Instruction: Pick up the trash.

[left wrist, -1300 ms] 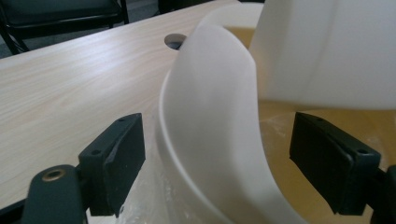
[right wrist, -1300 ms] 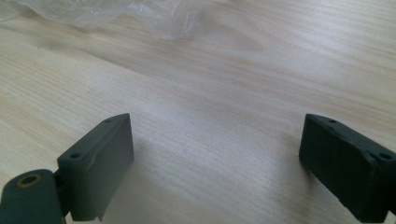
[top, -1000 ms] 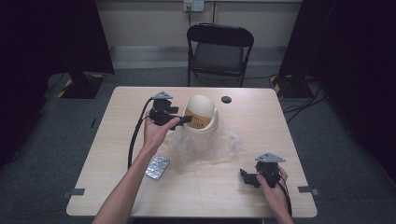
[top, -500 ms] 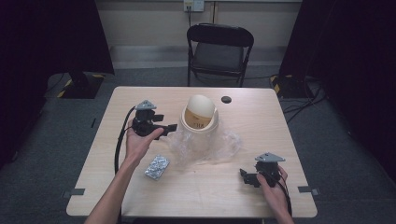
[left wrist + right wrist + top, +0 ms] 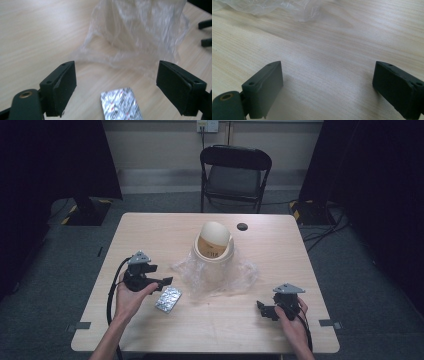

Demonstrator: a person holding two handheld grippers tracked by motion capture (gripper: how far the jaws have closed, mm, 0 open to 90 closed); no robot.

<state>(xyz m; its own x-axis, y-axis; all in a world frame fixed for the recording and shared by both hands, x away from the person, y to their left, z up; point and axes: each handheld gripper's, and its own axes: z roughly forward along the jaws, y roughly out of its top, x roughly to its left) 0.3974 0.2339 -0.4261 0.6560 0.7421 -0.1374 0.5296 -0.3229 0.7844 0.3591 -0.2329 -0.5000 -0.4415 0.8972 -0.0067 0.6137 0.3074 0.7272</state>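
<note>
High view. Tabletop [image 5: 150, 235]: pale wood, rectangular. Left gripper [image 5: 164, 281]: held in the person's left hand [image 5: 131, 296] at the near left part, pointing toward the middle; its jaws have just been opening and stand apart with nothing between them. Blister pack [image 5: 168, 299]: silver foil, lying flat just beside and slightly nearer than the left gripper's tips, not touched. Swing-lid bin [image 5: 214, 245]: cream, domed top, upright at the centre. Clear plastic bag [image 5: 240, 275]: crumpled around the bin's base, spreading toward both sides. Small black disc [image 5: 242, 226]: on the far side of the tabletop, right of the bin. Right gripper [image 5: 264, 310]: held in the right hand [image 5: 292, 317] at the near right corner, resting low on the wood, well apart from the bag. Black folding chair [image 5: 235, 175]: beyond the far edge.

Left gripper view. Both black pads wide apart, empty gap. Blister pack [image 5: 121, 103] lies on the wood between and below them, its far end visible, foil with red print. Clear plastic bag [image 5: 140, 32] rises ahead, slightly blurred.

Right gripper view. Jaws wide apart over bare wood grain, holding nothing. Edge of the clear plastic bag [image 5: 274, 7] at the top left, well ahead of the pads.
</note>
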